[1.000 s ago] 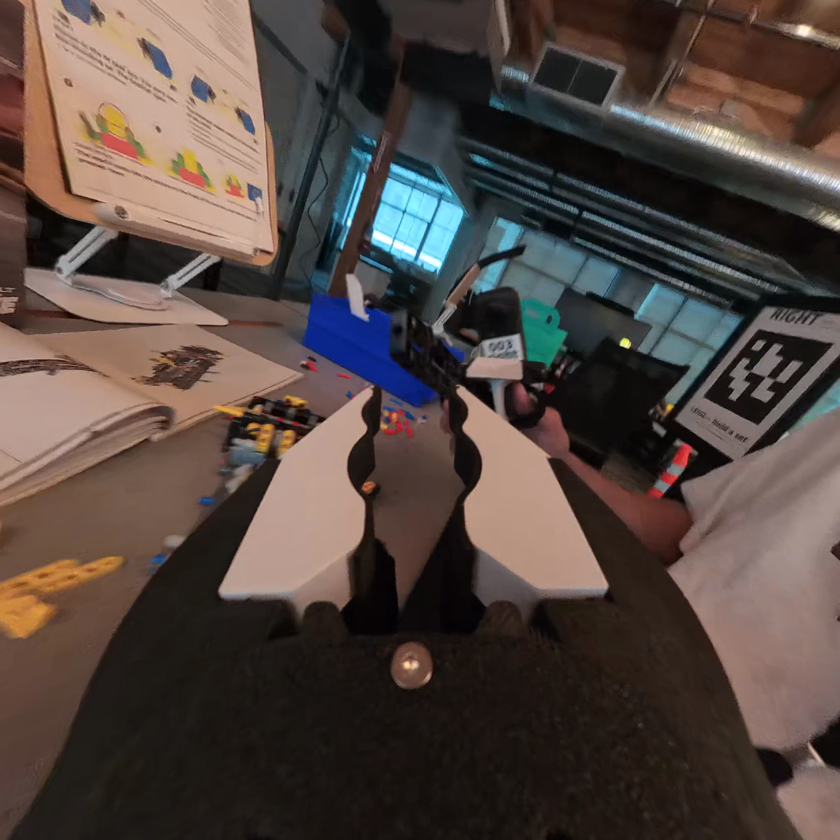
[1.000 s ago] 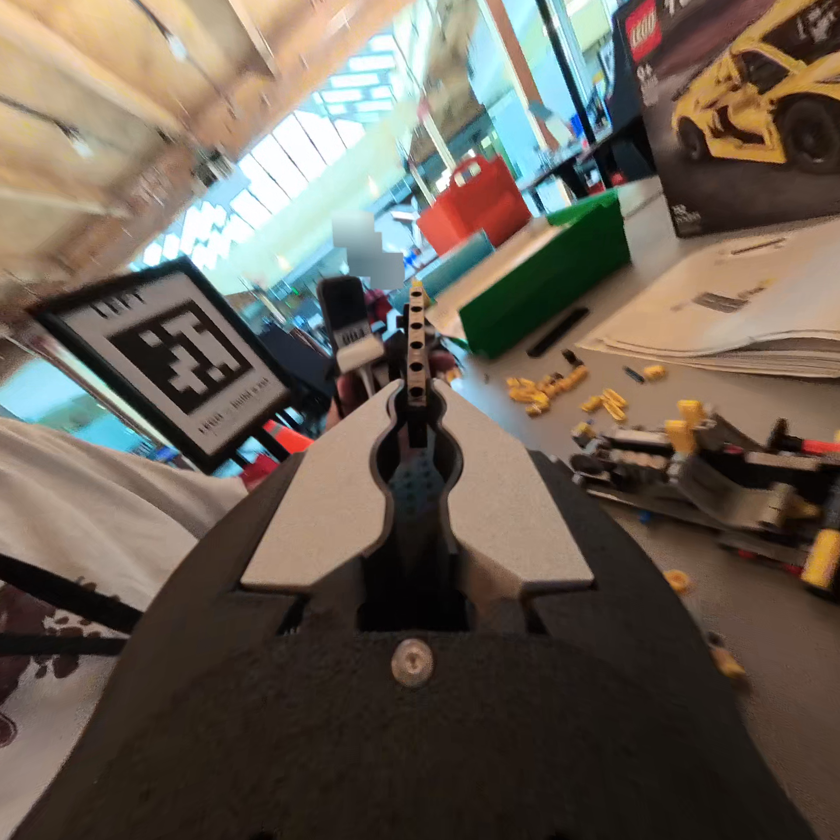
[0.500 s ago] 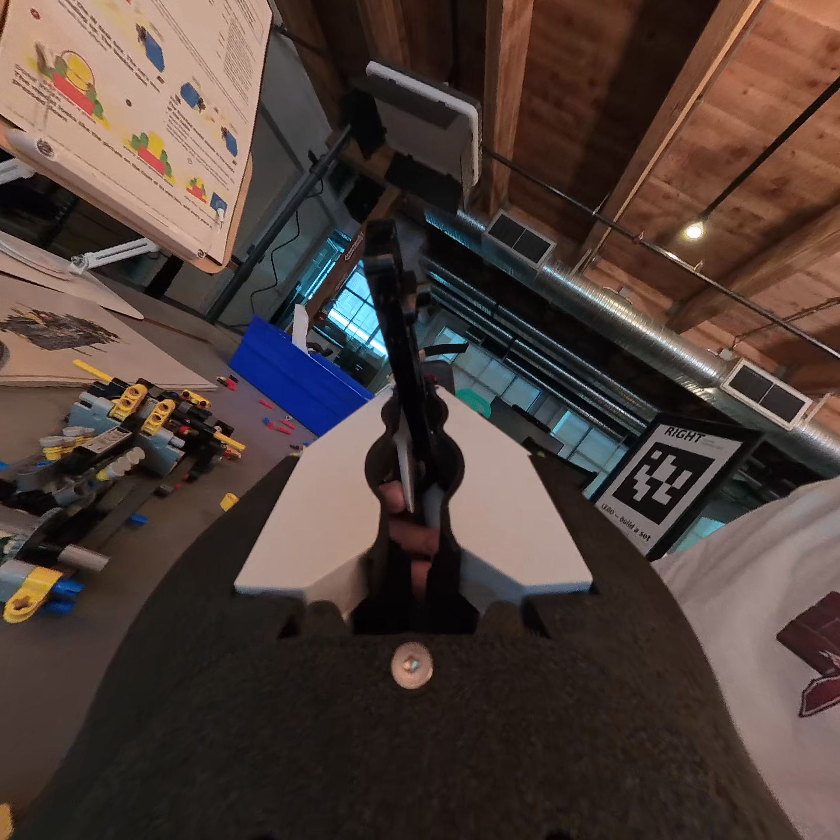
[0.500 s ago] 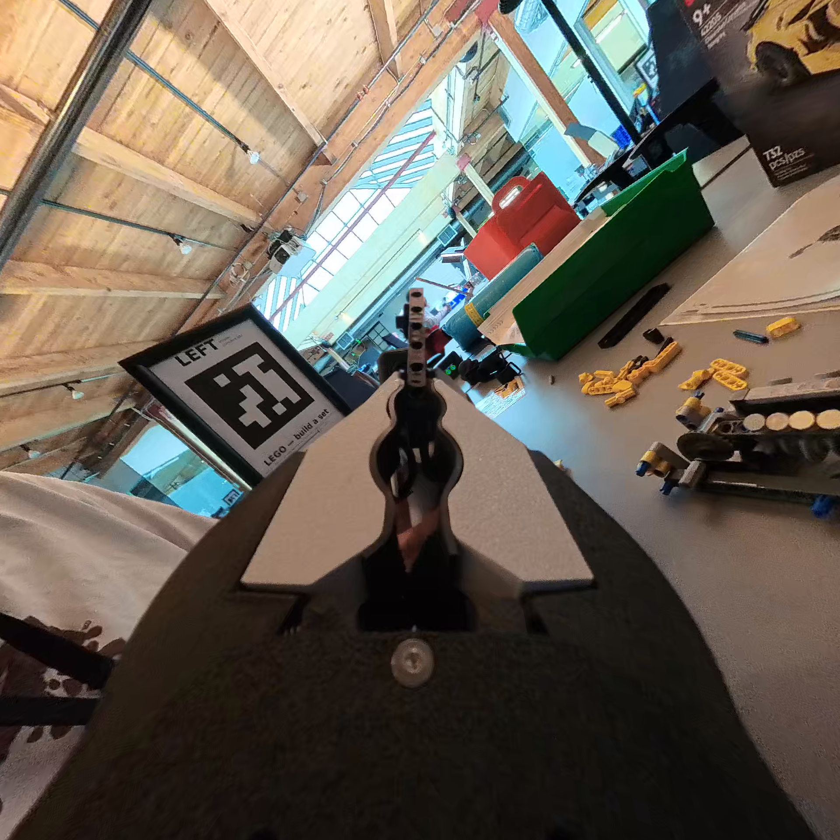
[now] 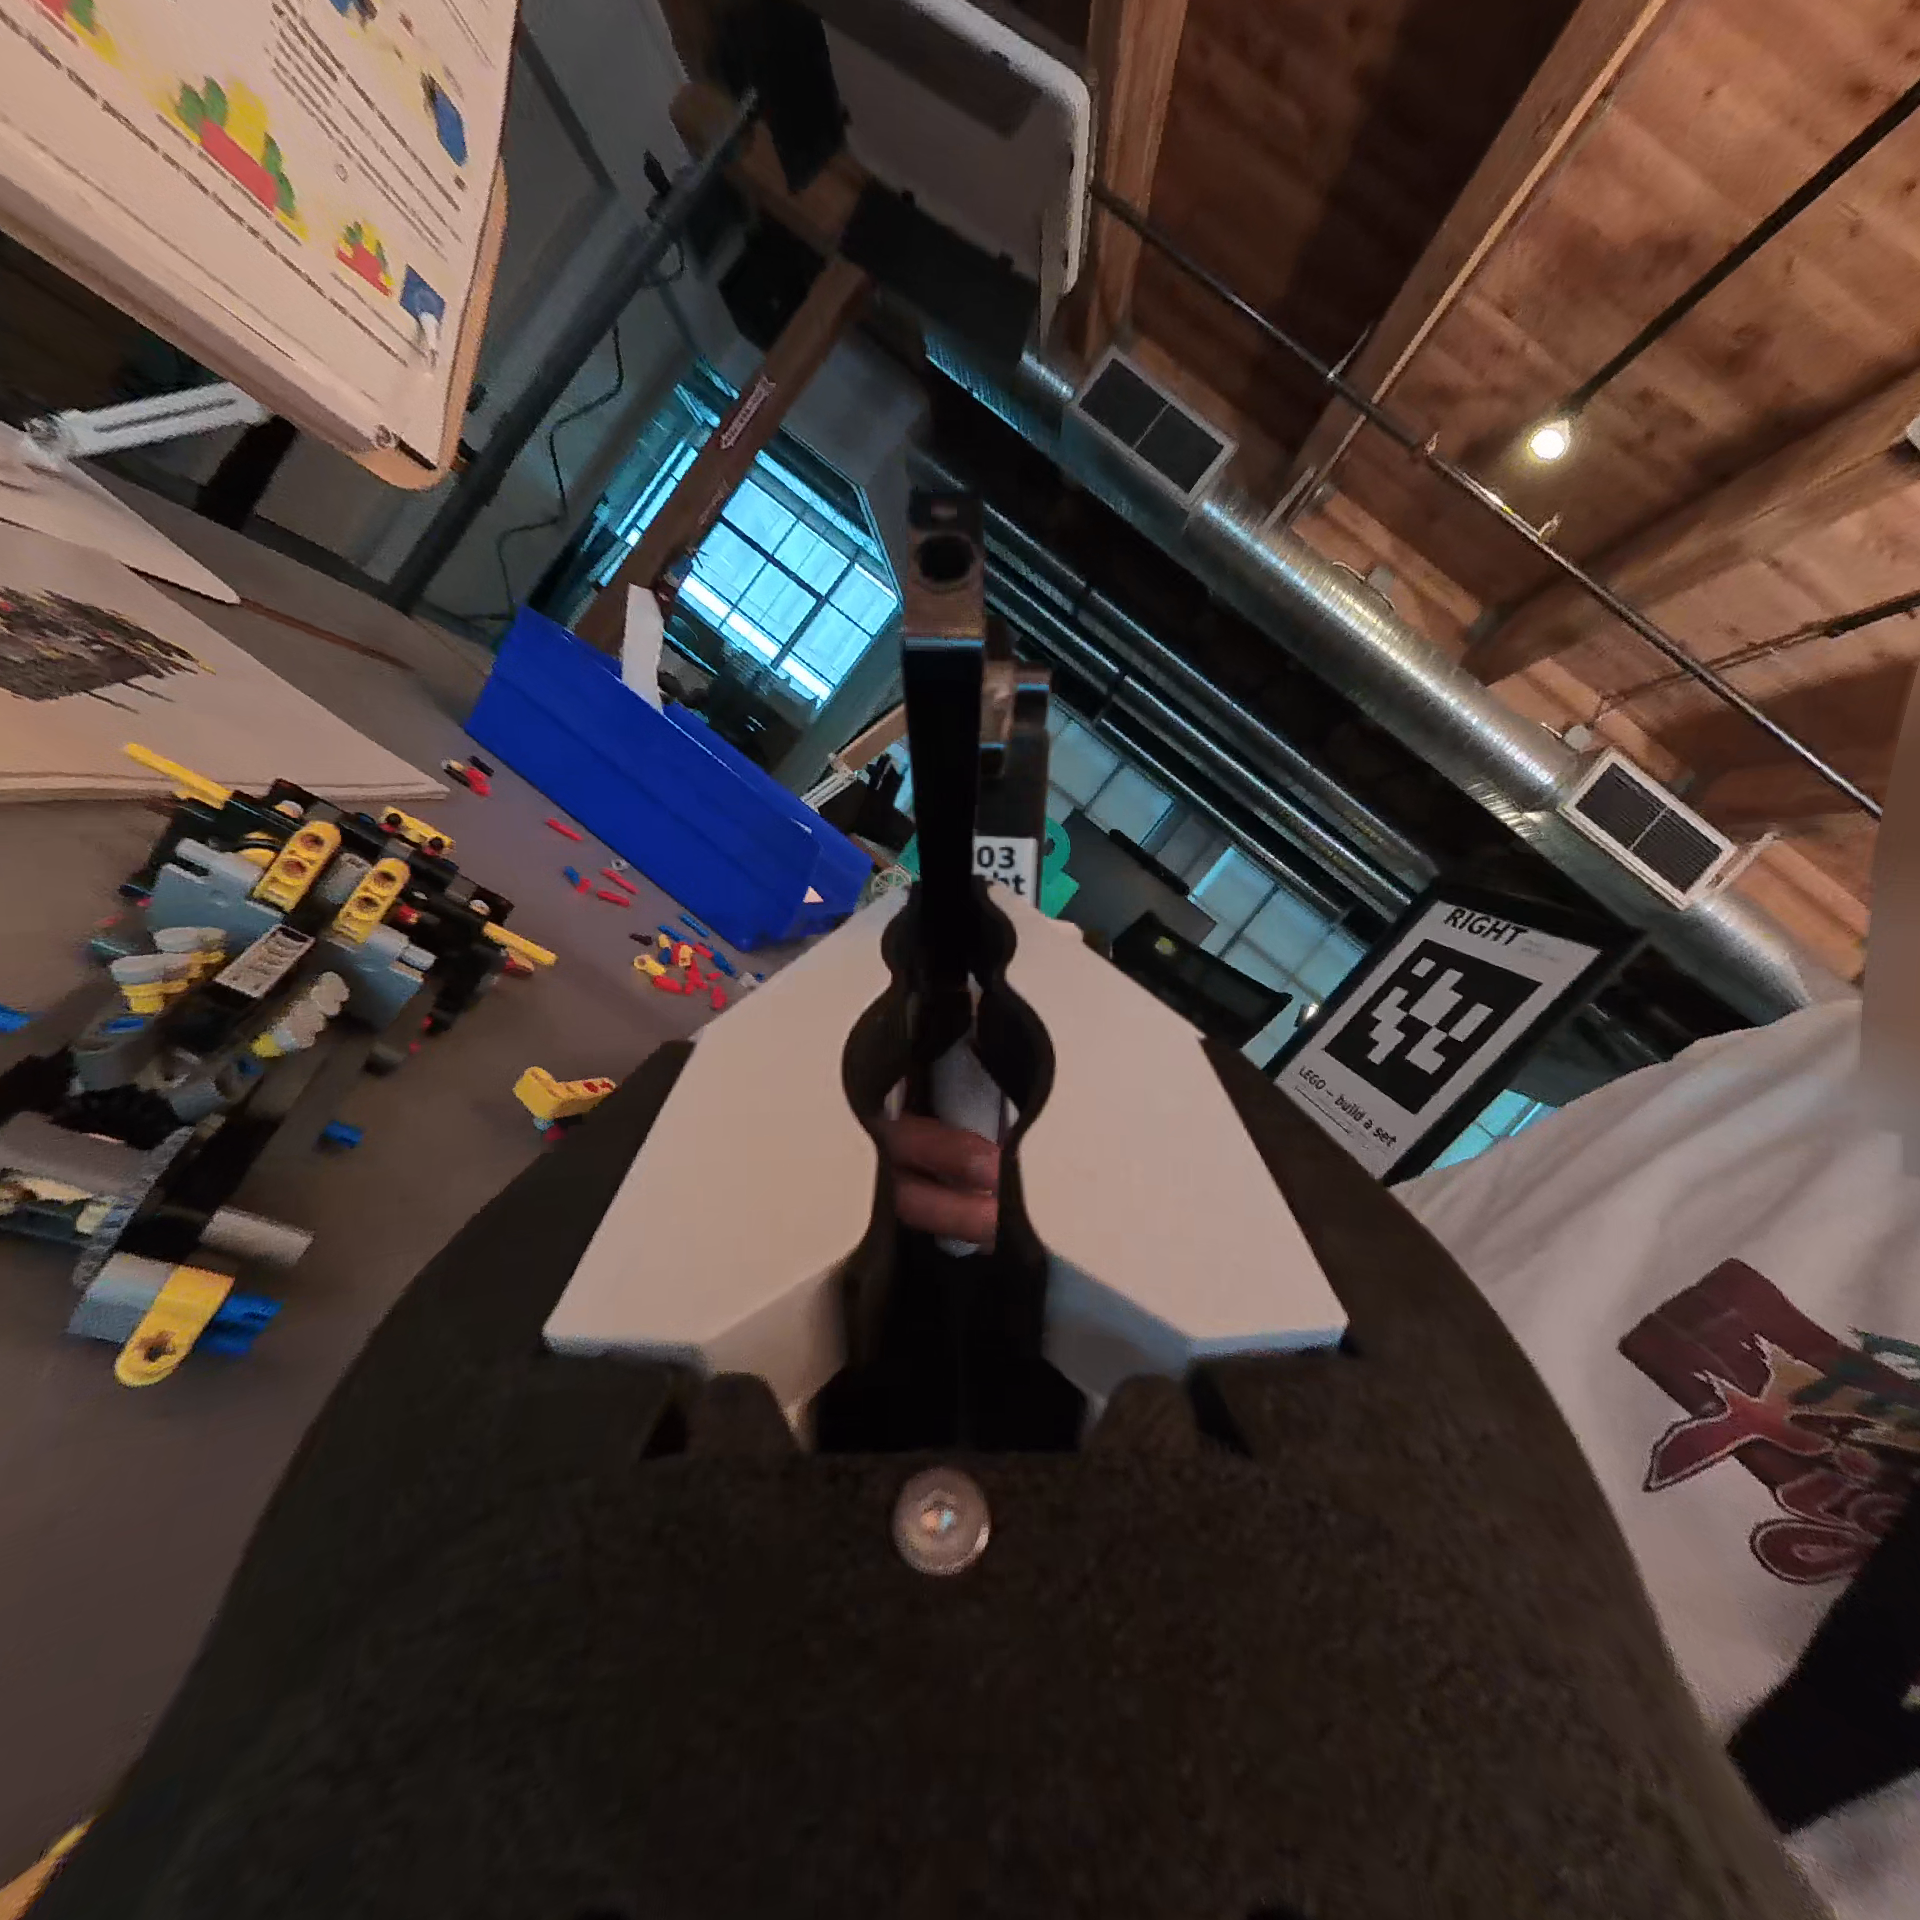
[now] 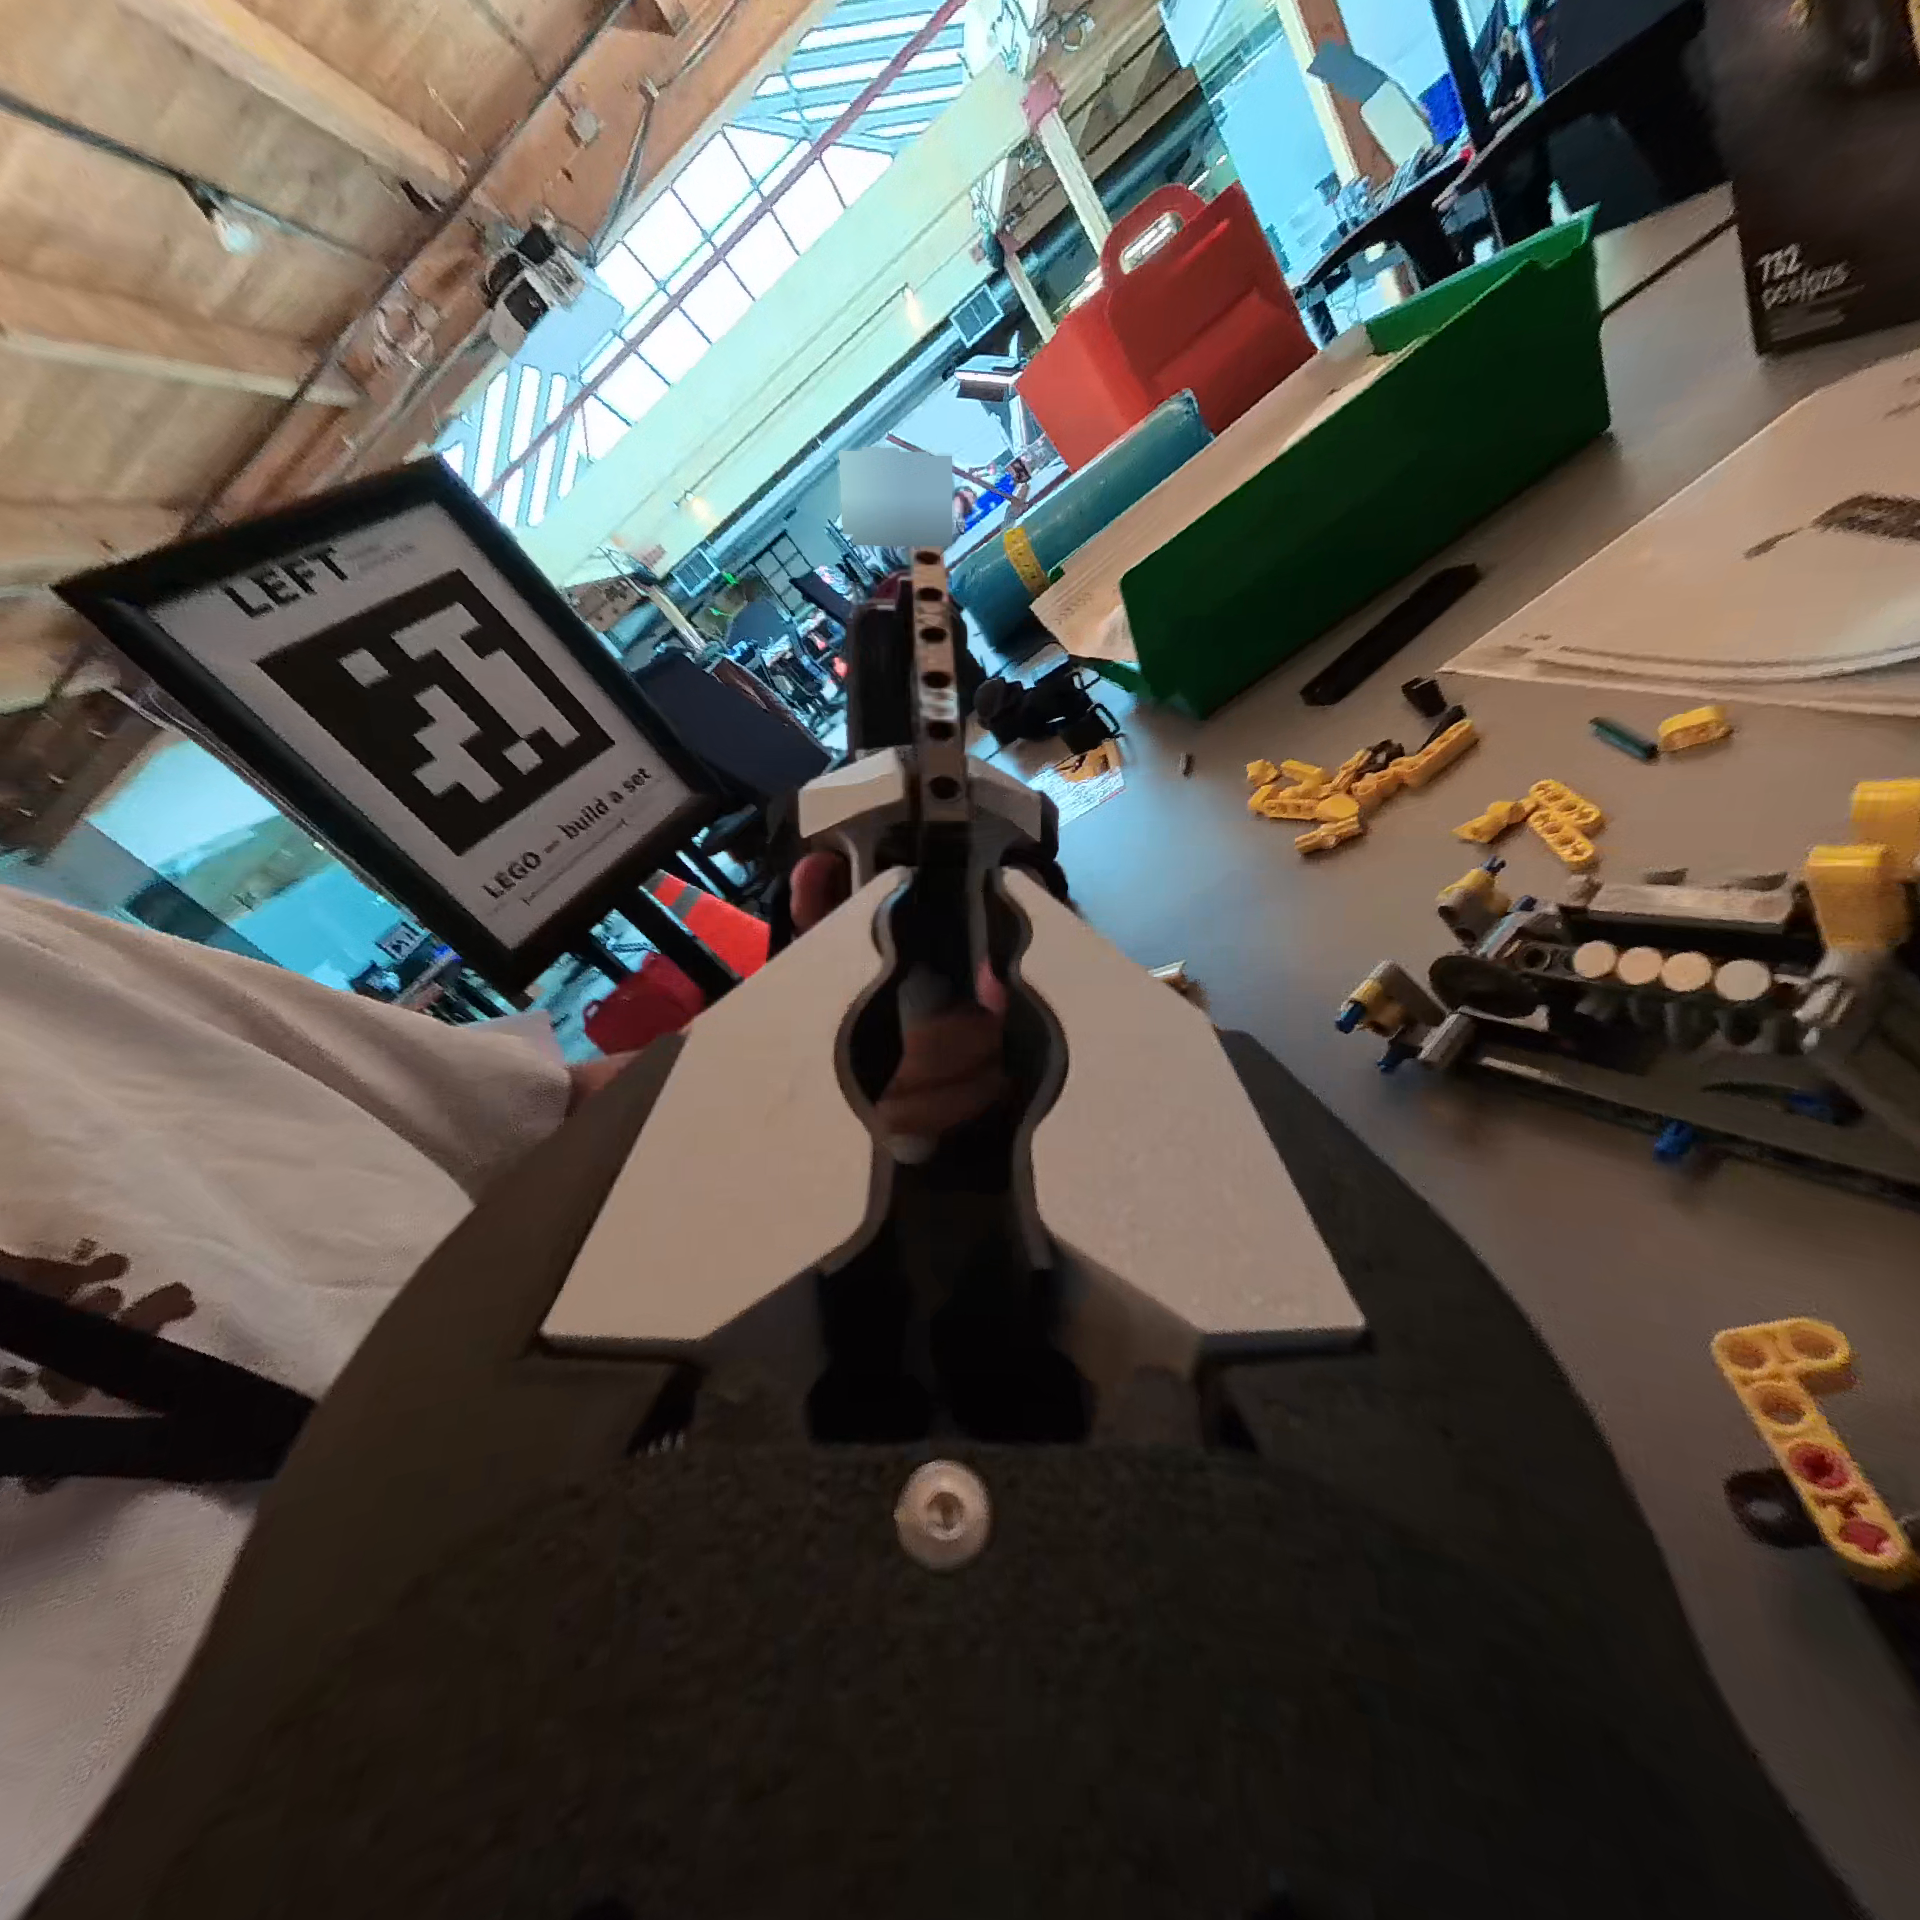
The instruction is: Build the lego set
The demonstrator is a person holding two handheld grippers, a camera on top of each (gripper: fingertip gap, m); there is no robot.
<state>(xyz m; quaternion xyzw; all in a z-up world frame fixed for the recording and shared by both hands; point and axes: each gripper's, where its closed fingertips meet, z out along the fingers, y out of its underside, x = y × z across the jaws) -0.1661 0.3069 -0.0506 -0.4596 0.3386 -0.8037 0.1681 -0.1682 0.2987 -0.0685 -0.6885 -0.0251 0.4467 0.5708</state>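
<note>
Black and studded with round holes, the lego beam (image 5: 943, 727) stands upright between my two tools, raised well above the table (image 5: 436, 1164). My left gripper (image 5: 945, 935) is clamped on it, the white fingers (image 5: 790, 1122) pressed against its sides. My right gripper (image 6: 940, 883) is closed on the same beam (image 6: 935, 686) from the opposite side, and in that view the tips of the left gripper meet it just above my own fingertips. A hand (image 5: 940, 1179) shows through the gap behind the beam.

On the table to my left lies the half-built grey, black and yellow model (image 5: 270, 935), with small red, blue and yellow pieces (image 5: 681, 956) scattered near a blue bin (image 5: 644, 779). In the right view a green bin (image 6: 1371, 520) sits beyond loose yellow beams (image 6: 1361, 774), and a yellow angled beam (image 6: 1803, 1439) lies close by.
</note>
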